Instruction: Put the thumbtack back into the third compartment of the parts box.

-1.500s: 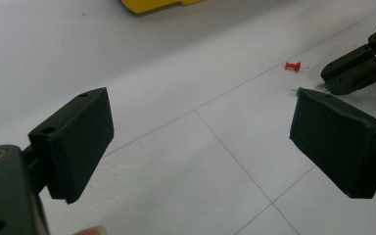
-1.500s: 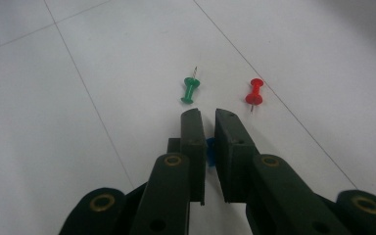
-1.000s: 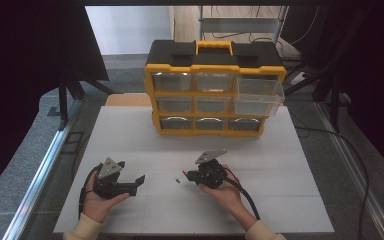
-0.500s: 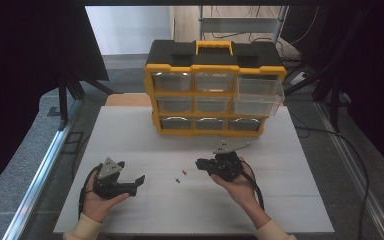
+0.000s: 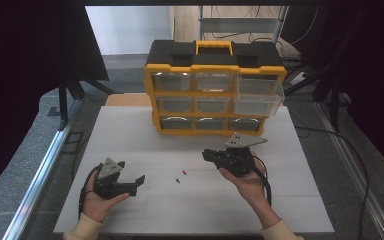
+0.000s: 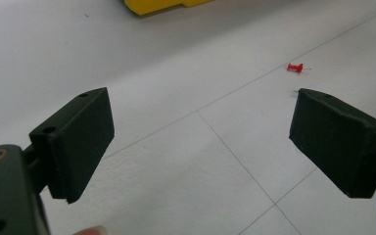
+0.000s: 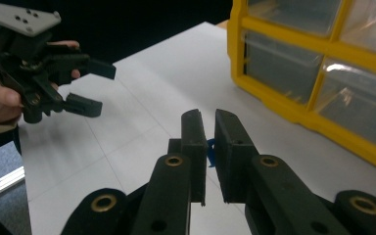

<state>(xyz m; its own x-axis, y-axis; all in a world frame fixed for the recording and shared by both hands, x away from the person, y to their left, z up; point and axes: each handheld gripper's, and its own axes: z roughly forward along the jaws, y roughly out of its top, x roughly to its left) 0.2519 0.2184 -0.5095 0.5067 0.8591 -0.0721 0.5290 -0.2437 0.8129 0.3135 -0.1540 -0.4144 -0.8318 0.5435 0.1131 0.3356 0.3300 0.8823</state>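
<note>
My right gripper [image 7: 206, 128] has its jaws drawn almost together on a small blue pushpin [image 7: 210, 151], of which I see just a sliver of bright plastic in the narrow gap between the matte black pads. In the high view this gripper [image 5: 211, 154] sits in front of the organizer [image 5: 215, 87], near its bottom row of drawers. The organizer is a yellow plastic frame with a black lid, a yellow carry handle and clear, glossy drawers; the two right-hand drawers of its upper rows stand pulled out. I can read no brand or writing on it.

My left gripper [image 6: 200, 142] is spread wide and holds nothing; it rests well in front of the organizer, toward its left side. A red pushpin [image 6: 295, 67] lies on its side on the white table [image 5: 300, 200], between my two grippers, with a green pushpin [image 5: 177, 181] just beside it. The tabletop is smooth, crossed by thin grey lines.
</note>
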